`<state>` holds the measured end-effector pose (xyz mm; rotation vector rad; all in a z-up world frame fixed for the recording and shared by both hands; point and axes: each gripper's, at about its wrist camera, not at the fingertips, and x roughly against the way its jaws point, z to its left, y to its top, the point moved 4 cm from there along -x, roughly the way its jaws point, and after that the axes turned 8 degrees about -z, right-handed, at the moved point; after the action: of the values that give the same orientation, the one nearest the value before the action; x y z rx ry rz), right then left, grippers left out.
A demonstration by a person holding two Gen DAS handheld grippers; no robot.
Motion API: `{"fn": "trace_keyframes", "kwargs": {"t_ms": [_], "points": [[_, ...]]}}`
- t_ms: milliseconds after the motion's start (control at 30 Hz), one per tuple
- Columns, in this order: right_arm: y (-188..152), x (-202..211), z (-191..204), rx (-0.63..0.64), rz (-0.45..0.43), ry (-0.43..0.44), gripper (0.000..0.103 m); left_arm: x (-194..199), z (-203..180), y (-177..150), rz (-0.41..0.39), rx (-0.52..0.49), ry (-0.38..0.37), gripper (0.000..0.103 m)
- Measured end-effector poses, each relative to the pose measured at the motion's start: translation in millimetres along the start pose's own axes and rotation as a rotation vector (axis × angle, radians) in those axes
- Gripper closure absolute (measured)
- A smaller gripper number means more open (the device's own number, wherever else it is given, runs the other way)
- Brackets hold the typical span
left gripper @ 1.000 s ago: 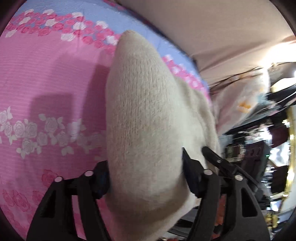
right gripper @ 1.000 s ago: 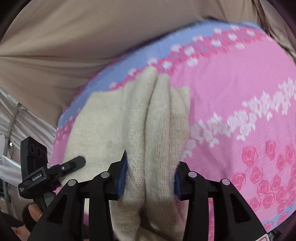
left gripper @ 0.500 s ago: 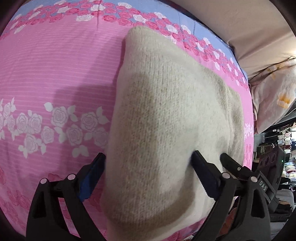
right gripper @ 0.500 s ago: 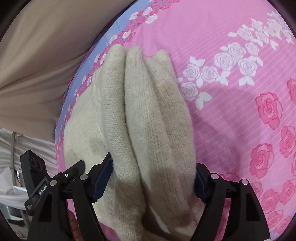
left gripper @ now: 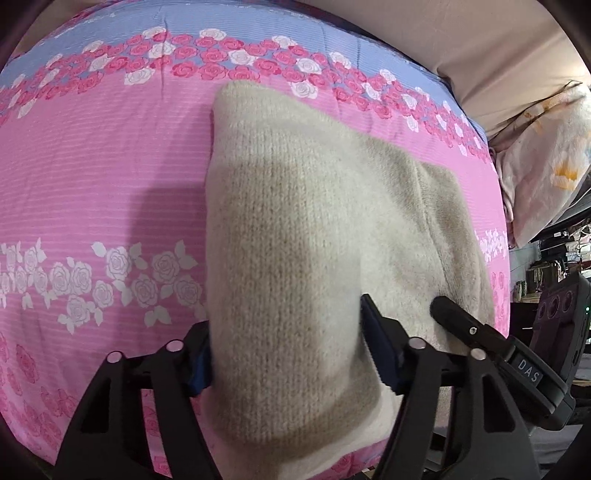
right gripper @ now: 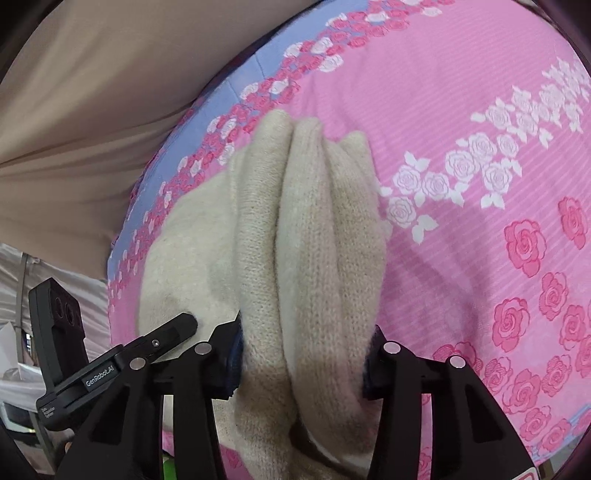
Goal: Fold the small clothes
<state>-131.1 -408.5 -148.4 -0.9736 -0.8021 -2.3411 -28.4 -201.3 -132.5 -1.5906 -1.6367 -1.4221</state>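
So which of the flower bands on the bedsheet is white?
The white rose band across the pink middle, left of the sweater; the far band is mostly pink.

My left tongs (left gripper: 284,354) sat at the bottom centre of their frame, tilted steeply down, jaws closing on knit fabric between the pads. My right tongs (right gripper: 301,363), also bottom centre, were closing on bunched folds.

It looked like a lived-in bedroom at home. A bed (left gripper: 110,177) wore a pink sheet printed with roses and a blue border, a beige wall (left gripper: 443,33) stood close behind it, a floral pillow (left gripper: 546,166) lay at one corner, and cluttered shelves (left gripper: 546,258) crowded the edge.
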Motion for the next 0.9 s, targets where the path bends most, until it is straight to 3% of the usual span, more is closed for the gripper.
{"fn": "trace_keyframes", "kwargs": {"t_ms": [300,567,733,900], "points": [[20,37,38,0.068,-0.062,0.016,0.058,51,-20,20,-0.067,-0.052,-0.029,0.046],[39,74,83,0.116,-0.15,0.088,0.058,112,-36,48,-0.173,-0.113,-0.054,0.047],[52,107,139,0.193,-0.235,0.164,0.058,161,-32,70,-0.253,-0.139,-0.09,0.046],[60,132,213,0.289,-0.306,0.274,0.058,227,-4,98,-0.366,-0.15,-0.127,0.046]]}}
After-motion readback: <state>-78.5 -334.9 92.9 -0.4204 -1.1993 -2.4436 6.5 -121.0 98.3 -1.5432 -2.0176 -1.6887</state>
